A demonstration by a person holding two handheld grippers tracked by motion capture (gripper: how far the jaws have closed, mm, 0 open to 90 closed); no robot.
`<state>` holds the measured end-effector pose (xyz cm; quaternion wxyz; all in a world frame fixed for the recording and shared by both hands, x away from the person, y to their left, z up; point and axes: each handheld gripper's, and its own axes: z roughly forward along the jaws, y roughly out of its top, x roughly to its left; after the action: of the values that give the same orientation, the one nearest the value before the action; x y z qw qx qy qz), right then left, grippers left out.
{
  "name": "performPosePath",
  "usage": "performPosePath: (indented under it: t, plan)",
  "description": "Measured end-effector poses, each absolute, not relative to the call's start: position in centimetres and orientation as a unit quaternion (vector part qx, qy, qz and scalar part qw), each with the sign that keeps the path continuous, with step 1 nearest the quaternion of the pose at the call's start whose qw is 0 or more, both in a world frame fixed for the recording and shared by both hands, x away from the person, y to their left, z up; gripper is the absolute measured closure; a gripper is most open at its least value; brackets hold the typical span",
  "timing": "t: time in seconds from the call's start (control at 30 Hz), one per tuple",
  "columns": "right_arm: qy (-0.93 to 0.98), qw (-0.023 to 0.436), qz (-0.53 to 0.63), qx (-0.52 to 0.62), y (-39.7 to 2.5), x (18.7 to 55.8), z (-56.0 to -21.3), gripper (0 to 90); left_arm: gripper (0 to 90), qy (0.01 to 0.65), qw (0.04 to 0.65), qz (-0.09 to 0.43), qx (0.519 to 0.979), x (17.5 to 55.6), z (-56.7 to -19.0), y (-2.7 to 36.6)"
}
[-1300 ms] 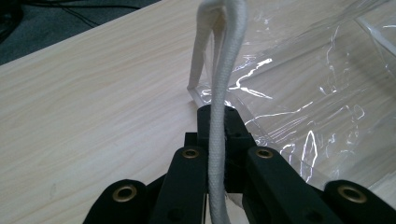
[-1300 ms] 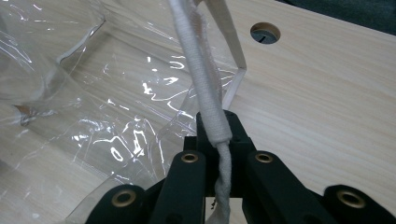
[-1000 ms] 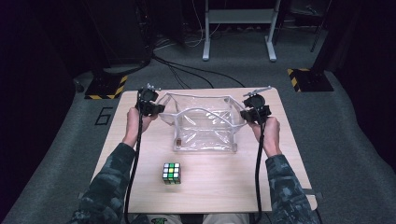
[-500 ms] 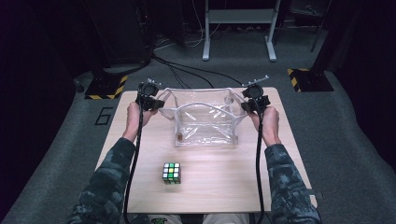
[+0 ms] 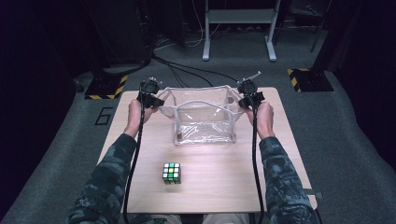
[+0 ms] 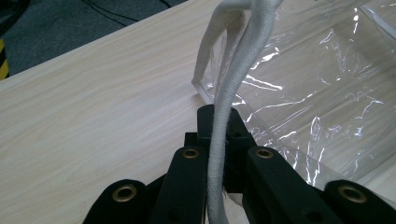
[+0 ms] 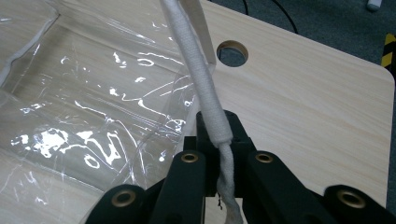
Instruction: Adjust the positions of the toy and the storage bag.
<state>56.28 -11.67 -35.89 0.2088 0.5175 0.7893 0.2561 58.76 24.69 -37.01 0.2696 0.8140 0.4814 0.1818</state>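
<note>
Both grippers, left gripper [image 5: 150, 94] and right gripper [image 5: 251, 94], pinch the white cord handles of the clear bag [image 5: 204, 122] at the tabletop's far edge. They have drawn wider apart over the last second, stretching its mouth open, ready for the cube [image 5: 171, 172] near the front edge.

In the left gripper view, the white cord handle [image 6: 224, 121] of the clear plastic bag [image 6: 322, 93] is running off the top edge, its upper loop cut away, and is passing down between the closed jaws of the left hand-held gripper [image 6: 219, 135], which are hiding its lower stretch. The bag's far side is leaving the frame at right. In the right gripper view, a second cord handle [image 7: 201, 93] is likewise disappearing past the top edge and into the jaws of the right hand-held gripper [image 7: 219, 140]. In the high view, a small brown object [image 5: 179, 137] inside the bag is showing too small to identify.
</note>
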Motion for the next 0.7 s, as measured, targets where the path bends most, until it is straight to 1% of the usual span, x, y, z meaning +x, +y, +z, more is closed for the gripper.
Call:
performPosePath:
  t: [0.37, 0.4, 0.7]
  plan:
    - [0.786, 0.193, 0.249, 0.532, -12.0, 57.5, -36.9, 88.5, 89.0, 0.492, 0.260, 0.161, 0.815, 59.9, -37.9, 24.7]
    - [0.785, 0.187, 0.248, 0.537, -12.0, 57.6, -36.9, 88.4, 89.0, 0.495, 0.263, 0.159, 0.813, 60.0, -37.9, 24.8]
    - [0.780, 0.177, 0.248, 0.547, -12.2, 58.2, -37.6, 87.4, 88.5, 0.497, 0.263, 0.159, 0.812, 60.2, -38.0, 24.3]
